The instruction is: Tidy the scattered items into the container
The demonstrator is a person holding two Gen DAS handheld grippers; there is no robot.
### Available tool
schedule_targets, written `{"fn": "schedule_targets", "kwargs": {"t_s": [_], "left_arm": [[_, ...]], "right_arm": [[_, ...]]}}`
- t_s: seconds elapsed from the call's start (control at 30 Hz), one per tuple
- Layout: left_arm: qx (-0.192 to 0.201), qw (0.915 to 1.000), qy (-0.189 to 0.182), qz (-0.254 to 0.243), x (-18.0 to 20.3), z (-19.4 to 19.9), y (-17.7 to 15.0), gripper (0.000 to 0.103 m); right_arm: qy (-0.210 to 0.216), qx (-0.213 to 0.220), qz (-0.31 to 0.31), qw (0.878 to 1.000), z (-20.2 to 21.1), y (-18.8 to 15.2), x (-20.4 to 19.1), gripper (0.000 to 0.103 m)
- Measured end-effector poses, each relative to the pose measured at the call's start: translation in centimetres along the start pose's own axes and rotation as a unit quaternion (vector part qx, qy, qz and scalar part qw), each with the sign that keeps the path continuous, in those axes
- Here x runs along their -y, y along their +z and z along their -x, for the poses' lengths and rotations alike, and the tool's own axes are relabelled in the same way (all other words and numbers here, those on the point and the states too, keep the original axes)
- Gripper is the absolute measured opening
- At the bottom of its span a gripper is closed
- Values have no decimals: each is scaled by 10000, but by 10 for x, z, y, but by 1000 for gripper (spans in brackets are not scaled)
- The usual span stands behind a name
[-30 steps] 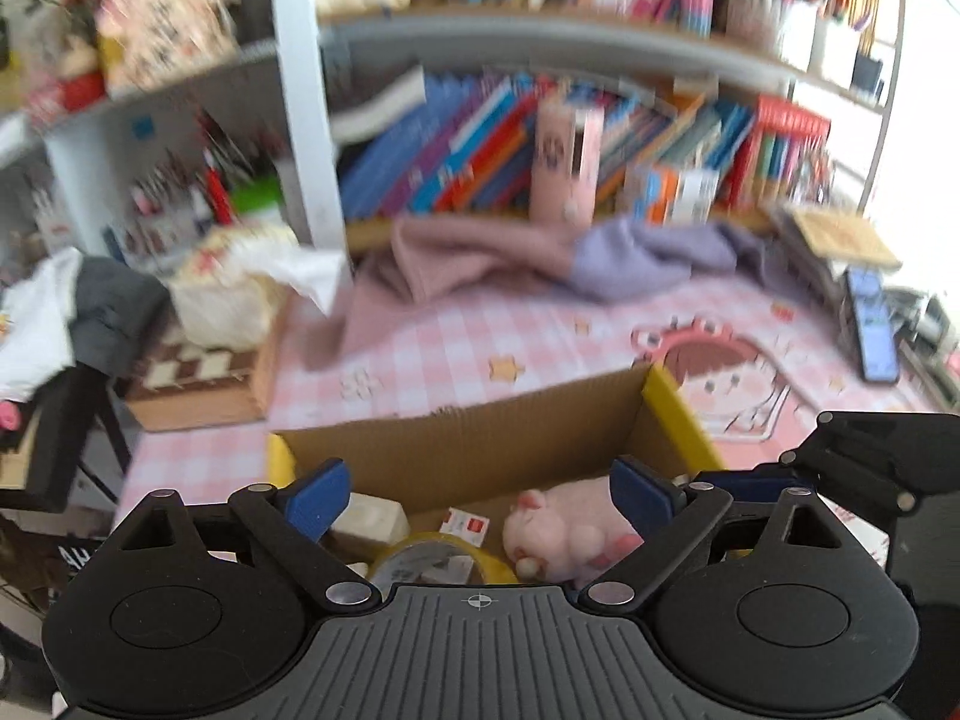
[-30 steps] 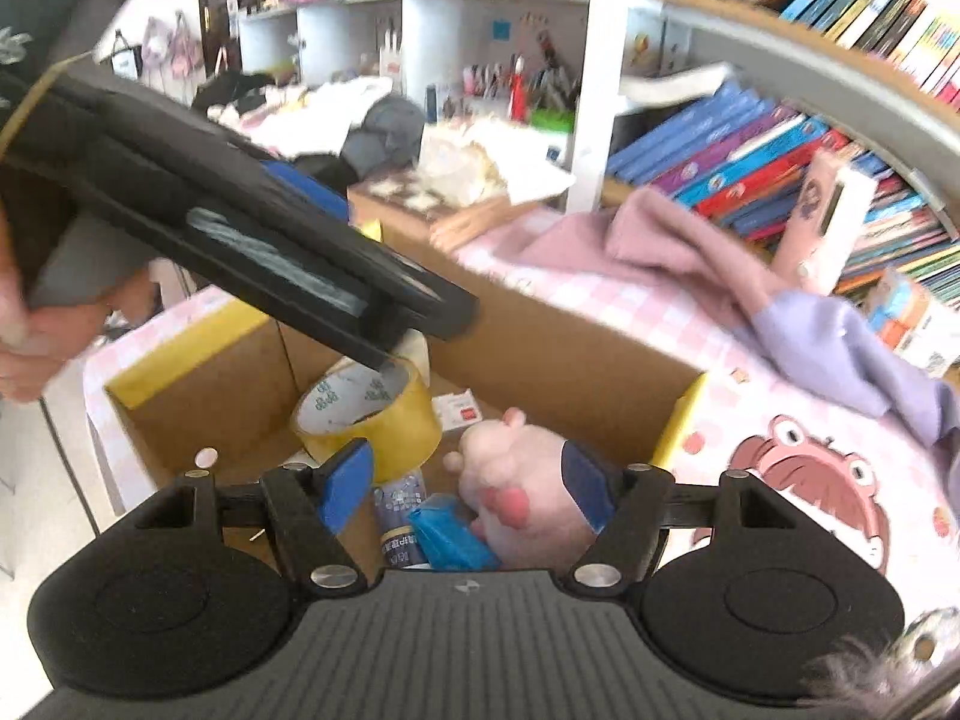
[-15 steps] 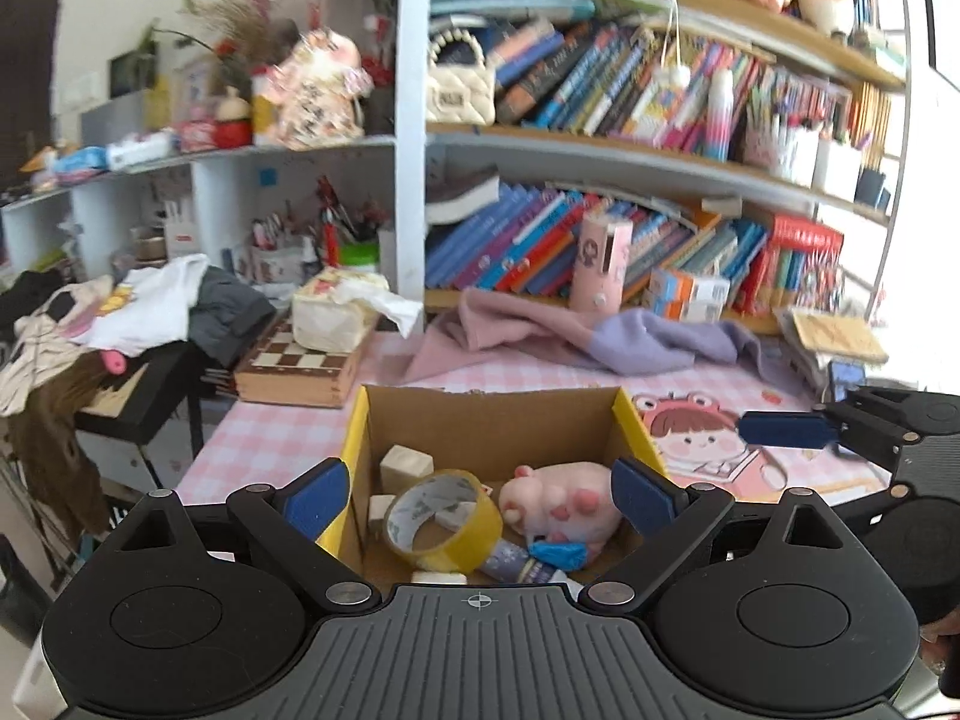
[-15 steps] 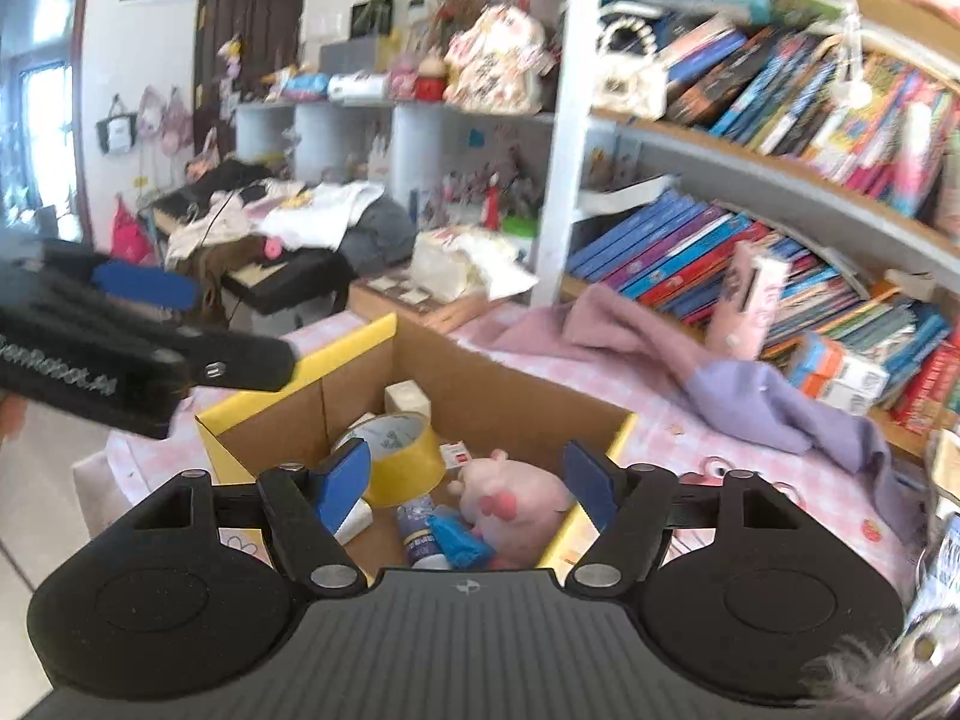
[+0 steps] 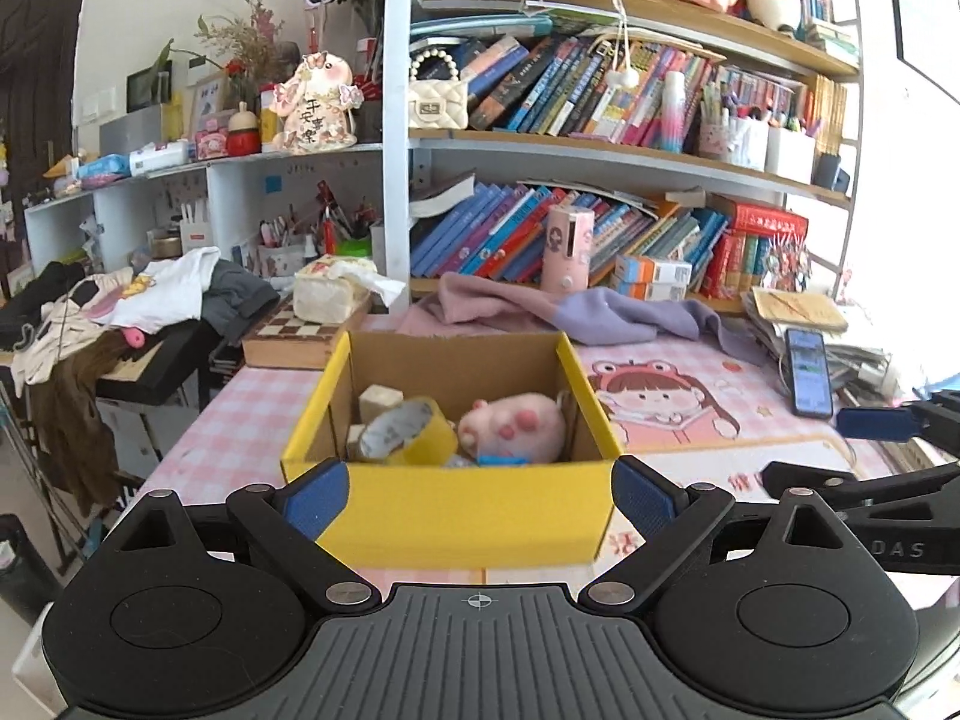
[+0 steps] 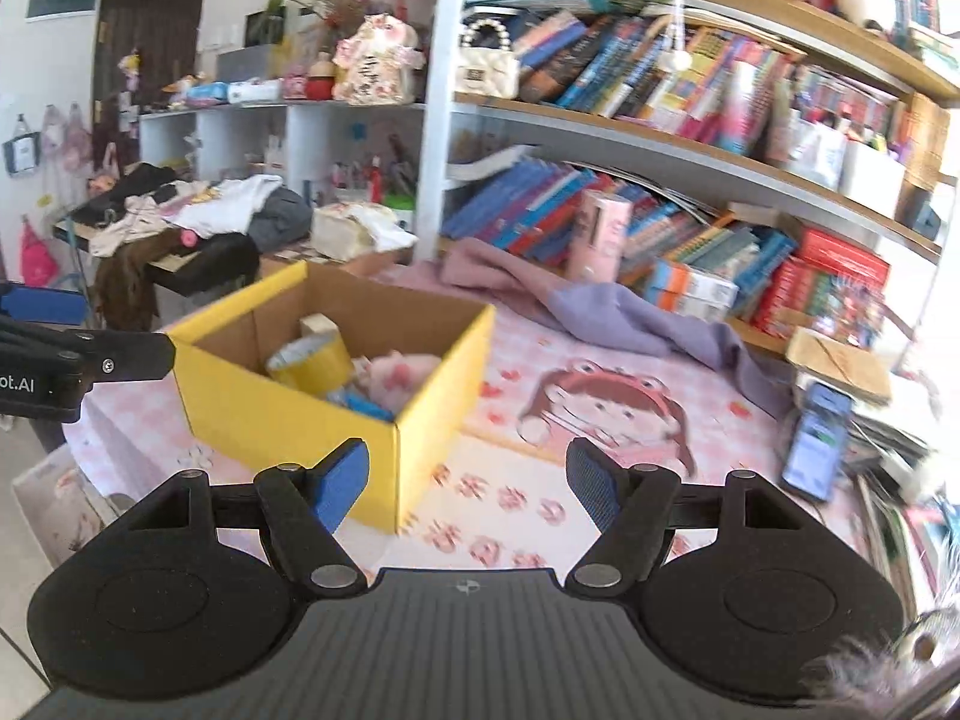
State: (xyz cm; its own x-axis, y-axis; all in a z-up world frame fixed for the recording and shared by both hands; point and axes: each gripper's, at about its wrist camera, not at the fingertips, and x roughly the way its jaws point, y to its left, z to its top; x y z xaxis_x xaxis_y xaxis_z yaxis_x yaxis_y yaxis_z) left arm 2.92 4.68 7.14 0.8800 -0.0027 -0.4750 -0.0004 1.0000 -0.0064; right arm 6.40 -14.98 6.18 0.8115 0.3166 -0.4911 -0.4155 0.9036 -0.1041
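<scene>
Left wrist view: my left tool (image 5: 479, 495) hangs with fingers apart, nothing between. Yellow cardboard box (image 5: 456, 510) sits on tabletop (image 5: 720, 468) just ahead, centred between fingers. Inside lie tape roll (image 5: 408, 433), pink plush pig (image 5: 516, 426), pale block (image 5: 379, 401). I judge task nearly done.

Right wrist view: my right tool (image 6: 467, 480) also spread wide, empty. Box (image 6: 282, 414) stands ahead to left. Smartphone (image 6: 819, 441) rests at right, probably not task item.
</scene>
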Motion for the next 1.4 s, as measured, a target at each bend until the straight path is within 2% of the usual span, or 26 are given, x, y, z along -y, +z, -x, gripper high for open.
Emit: {"fn": "schedule_targets", "kwargs": {"t_s": [0.27,0.43,0.6,0.7,0.83,0.97,1.4], "left_arm": [[-125,9997,183,-120,23,11,-27,101],[-379,9989,277,74,32,13,-45,101],[-539,9974,381,-277,46,9,-64,101],[-575,9975,263,-304,50,10,-66,101],[-552,9977,258,-302,54,10,-66,101],[-546,9979,228,-255,56,10,-65,101],[-727,9967,290,-220,56,13,-70,101]], "right_arm": [[-403,-70,-391,9984,27,-39,4,77],[-529,-200,-458,9973,32,-58,7,85],[-664,-410,-732,9943,31,-70,16,88],[-805,-490,-935,9912,31,-75,26,89],[-1004,-433,-880,9901,35,-77,28,92],[-977,-441,-791,9911,39,-79,28,100],[-731,-511,-739,9933,41,-79,22,103]]}}
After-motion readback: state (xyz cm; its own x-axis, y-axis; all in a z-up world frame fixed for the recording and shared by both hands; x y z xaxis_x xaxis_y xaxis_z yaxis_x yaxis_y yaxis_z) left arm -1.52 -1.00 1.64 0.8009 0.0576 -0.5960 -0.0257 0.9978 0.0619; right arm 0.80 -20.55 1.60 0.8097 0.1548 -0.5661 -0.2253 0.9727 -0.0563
